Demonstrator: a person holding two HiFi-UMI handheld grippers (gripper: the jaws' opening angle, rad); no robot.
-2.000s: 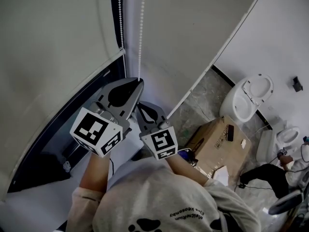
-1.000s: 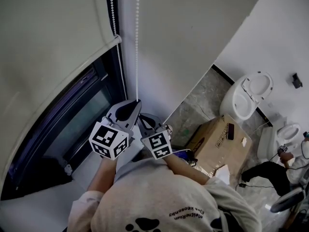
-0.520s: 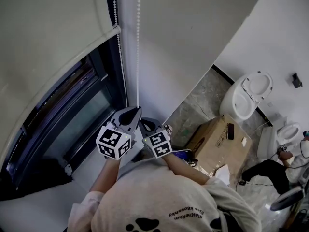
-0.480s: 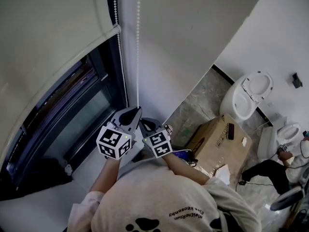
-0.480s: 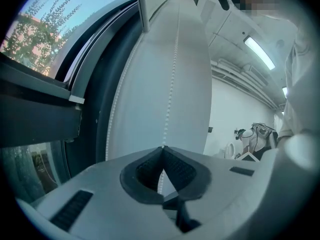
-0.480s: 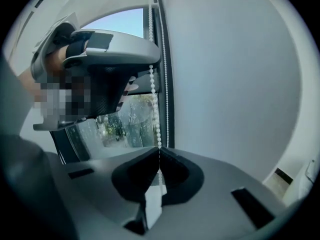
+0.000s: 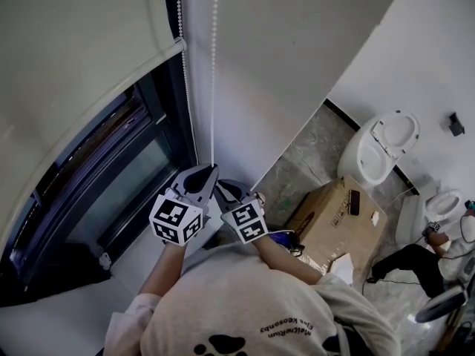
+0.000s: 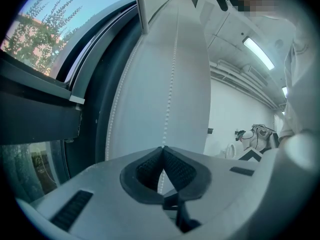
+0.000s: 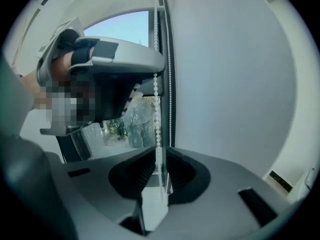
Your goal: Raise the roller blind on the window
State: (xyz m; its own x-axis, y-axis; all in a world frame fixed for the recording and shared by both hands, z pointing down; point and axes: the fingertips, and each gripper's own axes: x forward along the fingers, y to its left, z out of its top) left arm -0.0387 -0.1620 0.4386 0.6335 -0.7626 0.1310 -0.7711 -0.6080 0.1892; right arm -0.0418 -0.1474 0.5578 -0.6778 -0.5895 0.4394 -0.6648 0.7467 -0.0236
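The cream roller blind [image 7: 74, 65] hangs over the upper left, its bottom bar [image 7: 159, 58] above the dark window glass [image 7: 119, 191]. A white bead chain [image 7: 214, 65] drops beside the frame. My left gripper [image 7: 211, 167] is shut on that chain [image 8: 172, 84], pinched at the tips [image 8: 163, 148]; a second strand [image 8: 117, 109] runs along the frame. My right gripper [image 7: 222, 187] sits just below and right of the left one. Its jaws [image 9: 159, 154] have just been opening. They stand a little apart, with the chain [image 9: 156, 91] running between them.
A white wall [image 7: 297, 50] stands right of the window. On the marble floor below right are a cardboard box [image 7: 334, 217], a white toilet [image 7: 382, 150] and a seated person [image 7: 415, 265]. The white sill [image 7: 67, 310] runs below the window.
Both grippers have come down with the chain. The blind's bottom bar has gone up and more glass shows. Over the last half second the hands are almost still.
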